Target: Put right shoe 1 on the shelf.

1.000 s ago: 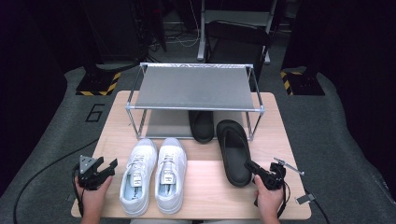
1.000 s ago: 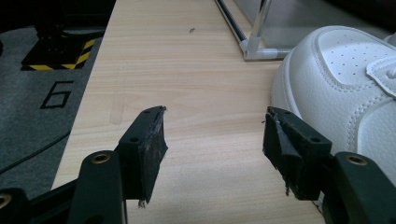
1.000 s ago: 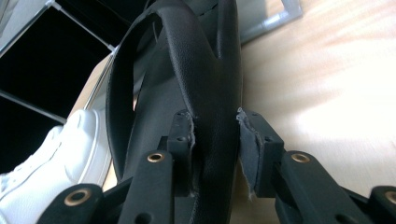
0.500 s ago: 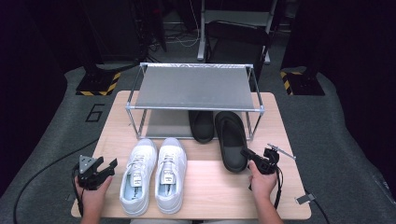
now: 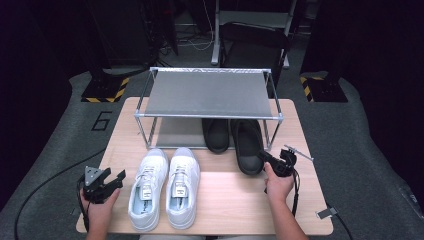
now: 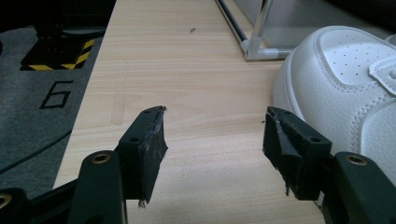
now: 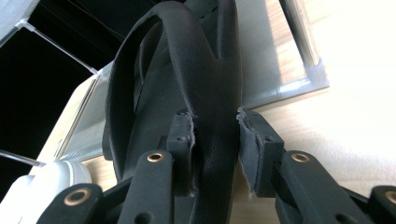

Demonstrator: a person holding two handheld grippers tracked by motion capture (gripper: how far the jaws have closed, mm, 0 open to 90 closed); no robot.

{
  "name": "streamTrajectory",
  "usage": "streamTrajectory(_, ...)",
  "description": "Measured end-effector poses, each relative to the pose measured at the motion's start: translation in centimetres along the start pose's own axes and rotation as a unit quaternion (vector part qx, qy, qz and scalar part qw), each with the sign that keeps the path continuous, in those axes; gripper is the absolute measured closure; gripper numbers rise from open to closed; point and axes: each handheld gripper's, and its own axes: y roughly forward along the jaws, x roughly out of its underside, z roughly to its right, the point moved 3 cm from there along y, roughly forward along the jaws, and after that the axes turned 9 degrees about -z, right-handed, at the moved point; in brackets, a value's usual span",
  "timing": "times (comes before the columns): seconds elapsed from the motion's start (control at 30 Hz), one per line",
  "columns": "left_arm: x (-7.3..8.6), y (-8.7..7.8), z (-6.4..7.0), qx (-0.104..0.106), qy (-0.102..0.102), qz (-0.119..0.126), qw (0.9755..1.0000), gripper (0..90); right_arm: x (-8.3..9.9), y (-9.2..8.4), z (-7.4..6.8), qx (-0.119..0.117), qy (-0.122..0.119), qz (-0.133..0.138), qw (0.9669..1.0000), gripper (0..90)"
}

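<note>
With my right gripper [image 5: 265, 157] clamped on the heel edge of the black slipper [image 5: 248, 145], I have the shoe half under the rack [image 5: 210, 93], its toe beneath the shelf and its heel out on the table [image 5: 225, 200]. From the right gripper view the jaws pinch the slipper's side wall between them, pads pressed on the leather on both faces. Its partner, the other black slipper [image 5: 217, 135], lies just beside it on the left, farther in under the shelf.

My left gripper [image 5: 107, 181] rests near the table's front left corner with its jaws wide apart and nothing between them; the left white sneaker [image 6: 345, 93] sits just beside one jaw without touching it.

What worries me is the grip itself. I hold only a thin soft edge, so if I push hard the wall may fold or slide out of the pads. The rack's right front leg [image 5: 267, 135] stands close to the slipper's outer side, and a crooked push could catch the shoe against it and twist it. Drift the other way and I would shove its partner out of line. The shelf is low too, so lifting the heel could scrape the strap on it.
</note>
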Motion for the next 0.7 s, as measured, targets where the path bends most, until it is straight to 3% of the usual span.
streamTrajectory(0.13, 0.0, 0.0, 0.0, 0.001, 0.002, -0.003, 1.0000, 38.6, -0.7, 0.3, -0.4, -0.002, -0.011, 0.006, 0.9999, 66.9)
streamTrajectory(0.37, 0.0, 0.0, 0.0, 0.001, 0.002, -0.003, 1.0000, 38.6, -1.9, 0.9, -1.2, 0.002, -0.005, 0.008, 1.0000, 66.9)
streamTrajectory(0.47, 0.0, 0.1, -0.1, 0.000, 0.003, 0.000, 1.0000, 38.6, -2.2, 1.2, -1.2, 0.009, -0.011, 0.011, 0.9998, 66.9)
streamTrajectory(0.63, 0.0, 0.1, -0.1, 0.000, 0.004, -0.001, 1.0000, 38.6, -2.6, 2.4, -1.2, 0.012, 0.008, 0.007, 0.9999, 66.8)
streamTrajectory(0.7, 0.0, 0.1, -0.1, 0.000, 0.004, -0.001, 1.0000, 38.6, -2.6, 3.0, -1.0, 0.019, -0.002, 0.009, 0.9998, 66.8)
